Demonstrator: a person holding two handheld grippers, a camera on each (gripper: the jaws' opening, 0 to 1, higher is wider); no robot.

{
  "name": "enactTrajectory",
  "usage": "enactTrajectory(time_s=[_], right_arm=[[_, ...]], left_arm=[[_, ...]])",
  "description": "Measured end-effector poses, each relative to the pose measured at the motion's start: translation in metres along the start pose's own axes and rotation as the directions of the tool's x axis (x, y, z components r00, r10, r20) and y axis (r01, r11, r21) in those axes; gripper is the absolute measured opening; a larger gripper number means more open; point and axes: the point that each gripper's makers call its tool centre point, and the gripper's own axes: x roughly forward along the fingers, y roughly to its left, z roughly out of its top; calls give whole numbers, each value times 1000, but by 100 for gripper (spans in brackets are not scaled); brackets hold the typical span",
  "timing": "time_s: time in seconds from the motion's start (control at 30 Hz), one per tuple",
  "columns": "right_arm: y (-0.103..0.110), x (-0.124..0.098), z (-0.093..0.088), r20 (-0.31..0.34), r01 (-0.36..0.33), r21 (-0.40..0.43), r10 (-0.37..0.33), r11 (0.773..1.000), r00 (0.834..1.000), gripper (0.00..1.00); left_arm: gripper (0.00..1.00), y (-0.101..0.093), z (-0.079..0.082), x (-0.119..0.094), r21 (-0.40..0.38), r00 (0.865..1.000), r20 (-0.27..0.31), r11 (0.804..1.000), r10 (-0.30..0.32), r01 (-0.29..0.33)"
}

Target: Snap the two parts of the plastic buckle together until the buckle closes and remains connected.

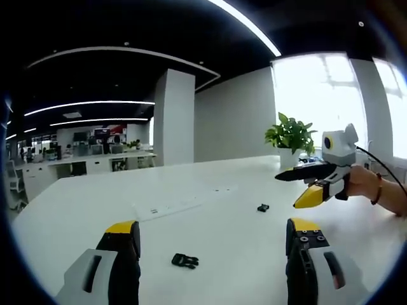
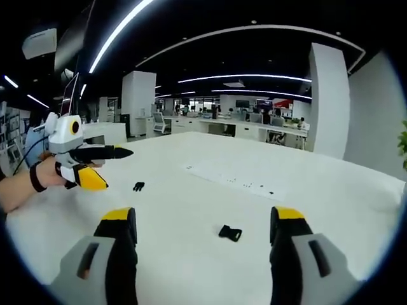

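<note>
Two black buckle halves lie apart on the white table (image 1: 76,203). The pronged half (image 1: 185,260) rests just ahead of my left gripper (image 1: 213,230), between its open jaws, and appears again further off (image 2: 138,186). The socket half (image 2: 229,233) sits in front of my right gripper (image 2: 203,219), whose jaws are also open and hold nothing; it is small in the left gripper view (image 1: 262,207). Each gripper is visible from the other: the right gripper (image 1: 289,190) hovers above the table at the right, the left gripper (image 2: 117,170) at the left, each held by a hand.
A flat white strip (image 1: 184,202) (image 2: 238,178) lies across the table beyond the buckle halves. A potted plant (image 1: 290,136) stands at the far table edge by the window. Office desks and a column fill the background.
</note>
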Motion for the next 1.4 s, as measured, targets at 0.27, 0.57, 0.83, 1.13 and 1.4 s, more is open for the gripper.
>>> enactTrajectory(time_s=[0.27,0.57,0.83,1.13,1.4], right_arm=[[-12,4,7,7,11,-1,-11,1000,1000,86],[-13,11,12,28,1,9,-1,1000,1000,86],[-14,10,13,27,3,2,-3,1000,1000,86],[-15,12,5,3,3,-7,-3,1000,1000,85],[-14,15,-2,-17,-6,-1,6,1000,1000,84]], left_arm=[[97,1,3,9,1,1000,4,1000,1,-1],[96,12,4,6,-16,1000,17,1000,21,-21],[96,12,6,4,-14,1000,18,1000,18,-18],[96,9,0,8,-14,1000,-1,1000,5,-5],[95,12,-7,7,-20,999,-34,1000,5,-5]])
